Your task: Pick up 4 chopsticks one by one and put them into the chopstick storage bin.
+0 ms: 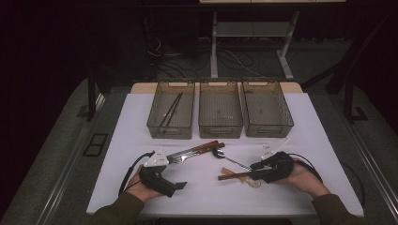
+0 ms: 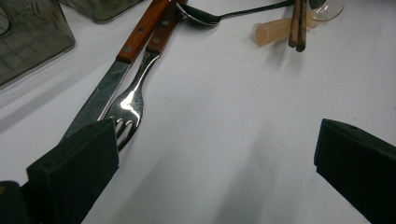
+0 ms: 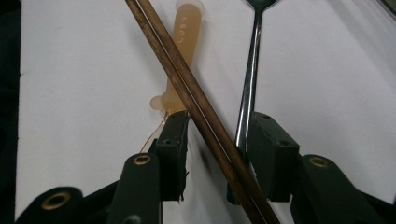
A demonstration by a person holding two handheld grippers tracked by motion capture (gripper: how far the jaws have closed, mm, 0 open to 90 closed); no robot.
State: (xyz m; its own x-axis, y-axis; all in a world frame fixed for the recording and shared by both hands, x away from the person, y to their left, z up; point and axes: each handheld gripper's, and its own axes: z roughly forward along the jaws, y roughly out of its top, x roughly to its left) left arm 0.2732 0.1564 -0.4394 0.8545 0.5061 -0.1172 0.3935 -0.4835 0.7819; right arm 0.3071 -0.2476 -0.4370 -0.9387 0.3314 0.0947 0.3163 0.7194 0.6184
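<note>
A pair of brown chopsticks (image 1: 234,176) (image 3: 177,70) lies slanted on the white table (image 1: 211,192), crossing a translucent plastic spoon (image 1: 253,183) (image 3: 184,46). Beside them lies a metal spoon (image 1: 230,160) (image 3: 250,79). My right gripper (image 1: 254,166) (image 3: 219,119) is low over the table, jaws partly apart. The chopsticks and the metal spoon's handle pass between them, and the pads do not press on either. My left gripper (image 1: 180,185) (image 2: 215,135) rests wide open at the front left. Its left jaw is next to the tines of a fork (image 1: 187,155) (image 2: 130,102).
A wooden-handled knife (image 1: 199,149) (image 2: 102,93) lies alongside the fork. Three smoky plastic bins stand in a row at the back: the left bin (image 1: 170,132) holds dark chopsticks (image 1: 171,110), then the middle bin (image 1: 220,131) and the right bin (image 1: 270,132).
</note>
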